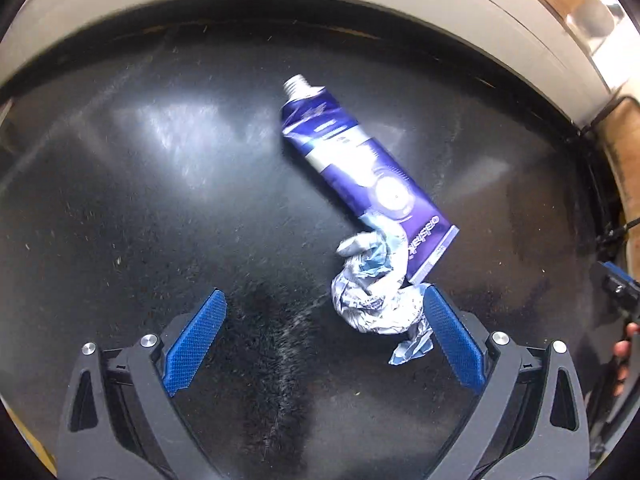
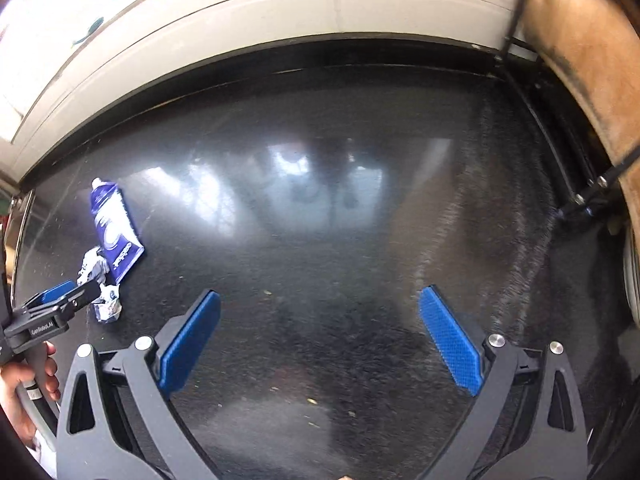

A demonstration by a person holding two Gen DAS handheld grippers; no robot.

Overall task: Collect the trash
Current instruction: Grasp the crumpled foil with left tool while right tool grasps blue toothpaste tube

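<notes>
Crumpled silver-blue foil wrapper (image 1: 374,300) lying on glossy black bench (image 1: 160,200), touching flat end of uncapped purple squeezed tube (image 1: 356,160). Left tool (image 1: 324,340) spread, right pad (image 1: 452,340) brushing wrapper. Judgement: centring wad between pads before squeezing. Right tool (image 2: 320,340) spread, idling over bare bench.

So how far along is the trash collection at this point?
Nothing looks collected yet. The purple tube and the crumpled wrapper both lie on the black table, touching. The left gripper is open, one finger beside the wrapper, gripping nothing. The right gripper is open and empty. No bin is visible.
</notes>
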